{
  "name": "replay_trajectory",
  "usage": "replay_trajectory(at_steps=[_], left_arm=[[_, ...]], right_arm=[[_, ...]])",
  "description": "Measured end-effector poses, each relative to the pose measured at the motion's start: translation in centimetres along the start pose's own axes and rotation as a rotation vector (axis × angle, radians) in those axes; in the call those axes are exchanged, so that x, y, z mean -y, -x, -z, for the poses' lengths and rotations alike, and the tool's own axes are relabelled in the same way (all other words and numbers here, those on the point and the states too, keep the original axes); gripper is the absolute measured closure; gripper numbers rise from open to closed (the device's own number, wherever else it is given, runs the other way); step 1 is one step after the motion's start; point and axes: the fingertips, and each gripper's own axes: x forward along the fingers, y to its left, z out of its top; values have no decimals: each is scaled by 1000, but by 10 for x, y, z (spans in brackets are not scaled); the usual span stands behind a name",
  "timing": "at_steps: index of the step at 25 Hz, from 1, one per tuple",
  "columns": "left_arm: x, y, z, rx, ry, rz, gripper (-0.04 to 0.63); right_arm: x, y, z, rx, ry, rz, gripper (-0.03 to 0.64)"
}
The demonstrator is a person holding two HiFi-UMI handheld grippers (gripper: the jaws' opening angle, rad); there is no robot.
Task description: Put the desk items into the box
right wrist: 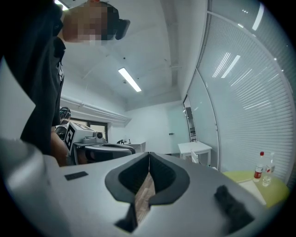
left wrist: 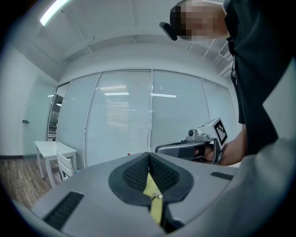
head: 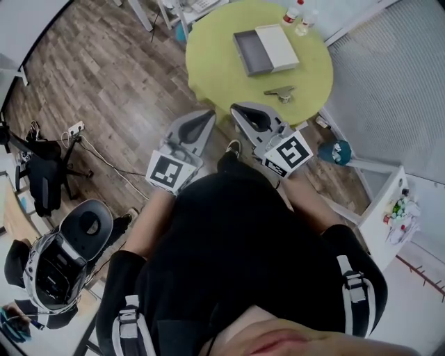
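On the round yellow-green table (head: 208, 62), toward its far edge, sits the box (head: 249, 55). It is grey, with a white part over its right side. Between the box and the near edge lies a small grey item (head: 280, 92), clear of the box; what it is cannot be made out. Two bottles (head: 299, 17) stand at the far edge, just past the box's far right corner.

The left claw (head: 207, 115) and the right claw (head: 241, 110) are side by side off the table's near edge, over the wood floor (head: 118, 83), and both point toward the table. The right claw's tip comes up to the near edge, while the left sits a little further out to the left. Neither touches the table, the box or the item.

The left gripper view shows the left claw's jaws pressed together, ribbed pads meeting along one line with nothing between them. Only the table's yellow shows through the slot below the pads. The right claw is the same in its own view: jaws closed and empty, with floorboards showing through its slot.

Each gripper view also catches the other claw alongside, with its marker cube. The person (head: 243, 264), in a black top, fills the lower part of the head view. A black chair (head: 42, 177) stands on the floor well off to the left.
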Motion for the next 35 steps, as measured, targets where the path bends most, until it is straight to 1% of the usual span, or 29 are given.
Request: replay_trajectory(at_steps=[2,8,13,16,19,21,23,26,32,35], left_arm=[[-7,-17,0,-18,-4,5,583],[-24,-77,-7,-24,-8,13,583],[-33,-105,4,-89,-2,21,583],[-33,-123,7,-94,1,45,583],[-37,-140,6,-76,-7,80,583],[-44,-150,11,-94,1,104,583],[-52,-160,15,-105,11,133,583],[-67,-179,16,-95,13,198,583],[-104,-211,11,-80,-2,363,583],[-125,-228,14,-108,0,453,583]], right_arm=[[18,-1,-1,0,0,5,600],[78,0,-2,1,-15,15,600],[112,0,0,-4,-13,24,600],[129,3,-1,-1,-21,48,600],[146,4,0,2,-29,81,600],[157,3,4,-8,-28,107,600],[167,-1,6,-13,-31,139,600],[184,-10,7,-19,-31,198,600],[220,-38,6,-28,-51,360,600],[240,-50,4,-25,-63,450,600]])
